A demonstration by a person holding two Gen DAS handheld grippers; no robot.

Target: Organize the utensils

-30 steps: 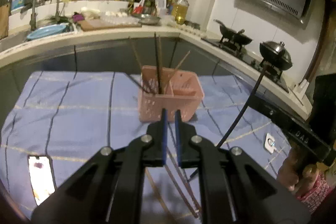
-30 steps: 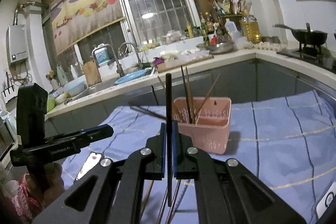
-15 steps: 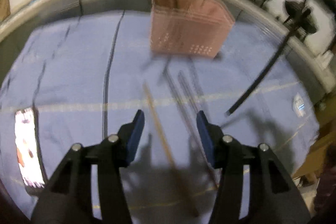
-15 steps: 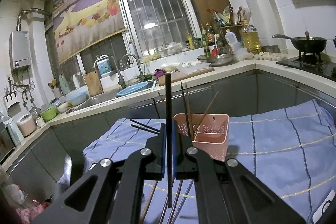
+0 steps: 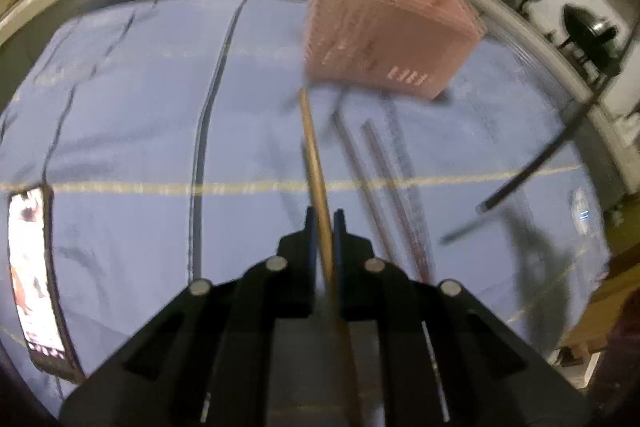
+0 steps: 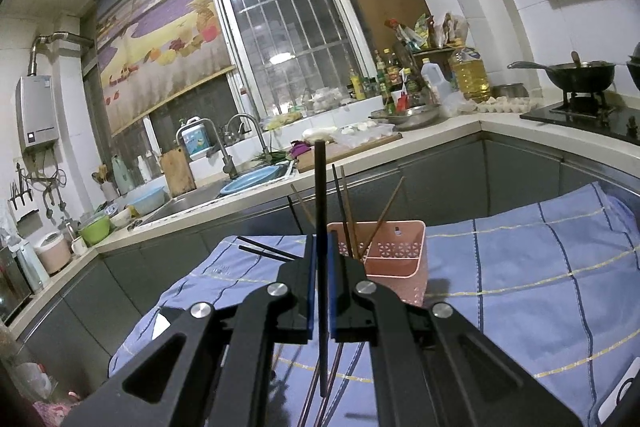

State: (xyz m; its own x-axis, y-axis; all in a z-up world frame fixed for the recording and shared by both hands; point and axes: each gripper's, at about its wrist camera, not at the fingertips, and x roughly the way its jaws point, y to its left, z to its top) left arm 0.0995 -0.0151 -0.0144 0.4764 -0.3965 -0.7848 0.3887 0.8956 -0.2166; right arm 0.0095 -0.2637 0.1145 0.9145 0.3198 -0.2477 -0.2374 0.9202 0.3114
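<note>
Left wrist blurred, pink basket top cropped

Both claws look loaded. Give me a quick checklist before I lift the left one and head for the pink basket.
1. Left claw shut on tan chopstick: ok.
2. Right claw shut on black chopstick: ok.
3. Pink basket upright on blue cloth: ok.
4. Room in the basket beside chopsticks already standing there: ok.
5. Tan chopstick clear of the loose chopsticks alongside: cannot tell, picture blurred.
</note>
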